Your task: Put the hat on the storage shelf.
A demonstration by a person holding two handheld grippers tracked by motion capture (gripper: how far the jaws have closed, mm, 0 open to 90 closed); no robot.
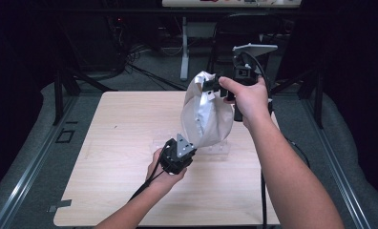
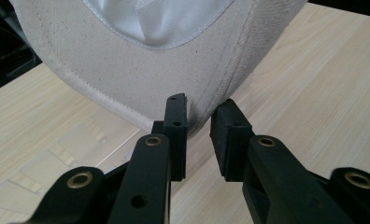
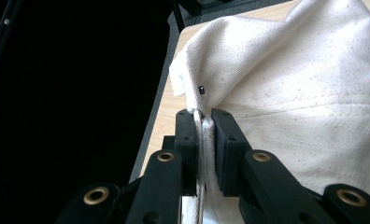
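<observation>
Cream canvas bag hangs above the wooden table, its upper edge clamped flat between the jaws of the right gripper. Below it, the left gripper has its jaws narrowly apart, the bag's bottom corner sitting at their tips; whether the pads press it I cannot tell.

Cream canvas bag hangs above the table
</observation>
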